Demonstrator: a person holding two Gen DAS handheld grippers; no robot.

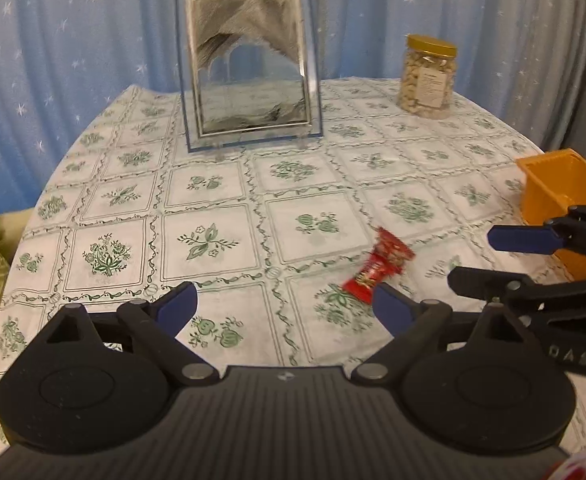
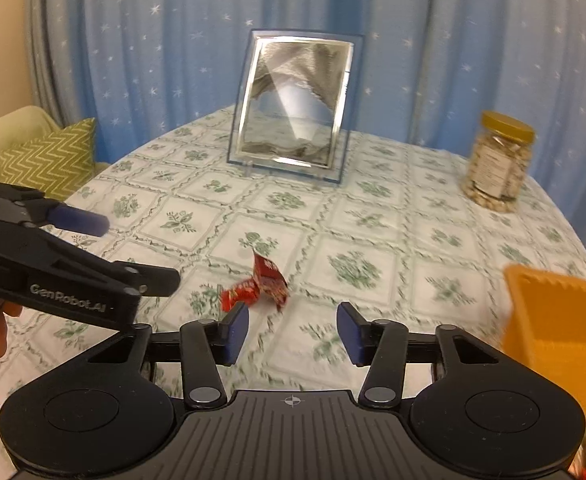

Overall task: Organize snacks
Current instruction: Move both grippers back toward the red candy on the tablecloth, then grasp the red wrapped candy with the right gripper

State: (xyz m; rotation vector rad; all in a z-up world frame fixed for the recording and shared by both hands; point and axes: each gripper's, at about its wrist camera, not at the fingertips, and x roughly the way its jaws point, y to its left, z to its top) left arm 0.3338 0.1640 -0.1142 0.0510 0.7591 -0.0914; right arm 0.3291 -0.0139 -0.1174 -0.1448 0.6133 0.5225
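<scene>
A small red snack packet lies crumpled on the flowered tablecloth. My left gripper is open just short of it; the packet sits off its right fingertip, outside the jaws. In the right wrist view the same packet lies just ahead of my right gripper, near its left finger, and nothing is between those half-spread pads. The right gripper also shows at the right of the left wrist view, and the left gripper at the left of the right wrist view. An orange bin stands at the right.
A clear-framed sand picture stands upright at the back of the round table. A nut jar with a gold lid is at the back right. The orange bin is close beside the right gripper. A green zigzag cushion lies beyond the table's left edge.
</scene>
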